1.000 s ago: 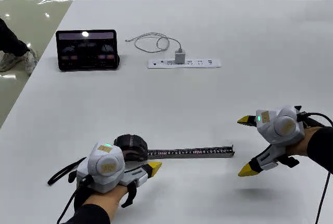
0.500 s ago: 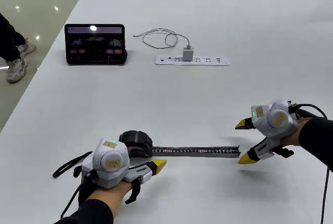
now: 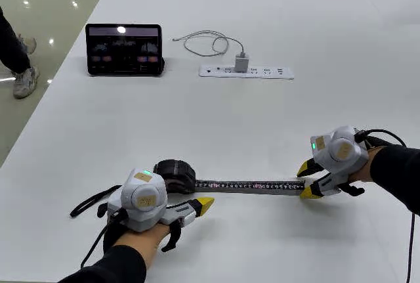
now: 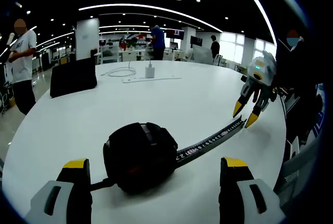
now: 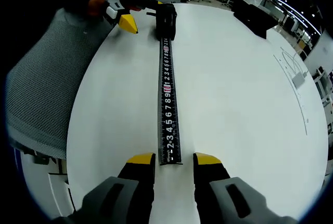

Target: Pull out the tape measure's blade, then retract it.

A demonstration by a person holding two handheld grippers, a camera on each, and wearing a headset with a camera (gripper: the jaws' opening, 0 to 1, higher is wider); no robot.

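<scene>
Right, the tape measure [image 3: 174, 175] sits on the white counter [image 3: 216, 125] at about seven o'clock in my head view. Its black case lies flat and its blade [image 3: 252, 186] is drawn out along the counter toward three o'clock.

My left gripper [image 4: 156, 164] has its yellow-tipped fingers [image 4: 77, 166] spread wide, one on either side of the case. In the left gripper view I see a gap between each tip and the case, so they are released, not pinching it. A dark strap [image 3: 92, 203] trails off toward nine o'clock.

My right gripper [image 5: 174, 159] is at four o'clock, at the free end of the blade. In the right gripper view its fingers [image 5: 207, 159] flank that end, one tip just beside each edge, with a sliver of white showing on one side. I read them as released, not clamped on the blade.

Farther back, a dark tablet [image 3: 124, 48] stands at eleven o'clock. A white power strip [image 3: 246, 71] with a charger [image 3: 241, 64] and a looped cable [image 3: 203, 41] lies at twelve.
</scene>
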